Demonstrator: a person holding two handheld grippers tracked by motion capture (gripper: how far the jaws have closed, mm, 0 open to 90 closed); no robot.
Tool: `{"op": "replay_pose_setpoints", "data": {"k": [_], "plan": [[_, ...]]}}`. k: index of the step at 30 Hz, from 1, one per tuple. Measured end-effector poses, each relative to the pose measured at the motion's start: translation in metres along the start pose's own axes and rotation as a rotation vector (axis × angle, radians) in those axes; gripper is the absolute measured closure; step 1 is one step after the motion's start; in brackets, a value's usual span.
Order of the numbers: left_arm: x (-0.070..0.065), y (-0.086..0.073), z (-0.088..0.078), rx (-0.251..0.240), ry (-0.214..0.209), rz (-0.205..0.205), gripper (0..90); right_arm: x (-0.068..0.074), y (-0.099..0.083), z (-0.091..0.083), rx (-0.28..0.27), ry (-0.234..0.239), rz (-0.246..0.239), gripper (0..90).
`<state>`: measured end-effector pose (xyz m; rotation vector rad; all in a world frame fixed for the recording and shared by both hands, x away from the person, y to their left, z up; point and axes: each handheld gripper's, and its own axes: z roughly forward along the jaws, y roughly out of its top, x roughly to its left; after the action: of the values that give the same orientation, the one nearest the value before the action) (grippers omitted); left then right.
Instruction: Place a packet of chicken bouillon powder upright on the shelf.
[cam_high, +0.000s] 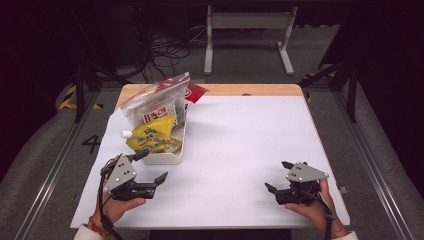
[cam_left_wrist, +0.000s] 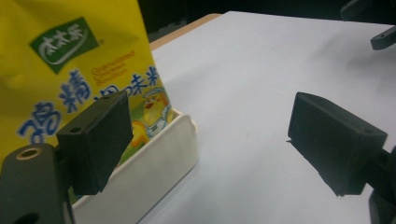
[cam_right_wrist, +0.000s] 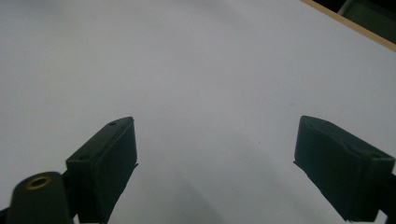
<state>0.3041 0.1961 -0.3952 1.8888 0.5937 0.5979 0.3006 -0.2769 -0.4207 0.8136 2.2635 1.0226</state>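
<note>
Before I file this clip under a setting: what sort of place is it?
Likely a lab recording station: a white-topped wooden table inside a dark metal rail frame, tangled black cables on grey floor beyond.

High view looks down; gripper views skim the table (cam_high: 240, 140), perhaps closely.

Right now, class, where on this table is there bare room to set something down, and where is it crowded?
Free: the wide white stretch between the tray and the table's right edge, and the strip between the left gripper and right gripper. Crowded: the far left corner, where the tray holds the yellow pouch and a clear bag.
</note>
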Motion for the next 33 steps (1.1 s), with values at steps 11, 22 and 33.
{"op": "replay_pose_setpoints", "data": {"k": [11,22,33], "plan": [[-0.013,-0.004,0.019,0.044,-0.061,0.038,14.0,-0.006,-0.007,-0.006,0.0,-0.018,0.009,12.6],[-0.017,-0.009,0.026,0.078,-0.072,0.037,13.3,-0.012,-0.019,-0.016,0.017,-0.038,0.02,12.1],[-0.018,-0.029,0.032,0.159,-0.107,-0.004,11.8,-0.018,-0.035,-0.022,0.029,-0.06,0.053,10.5]]}}
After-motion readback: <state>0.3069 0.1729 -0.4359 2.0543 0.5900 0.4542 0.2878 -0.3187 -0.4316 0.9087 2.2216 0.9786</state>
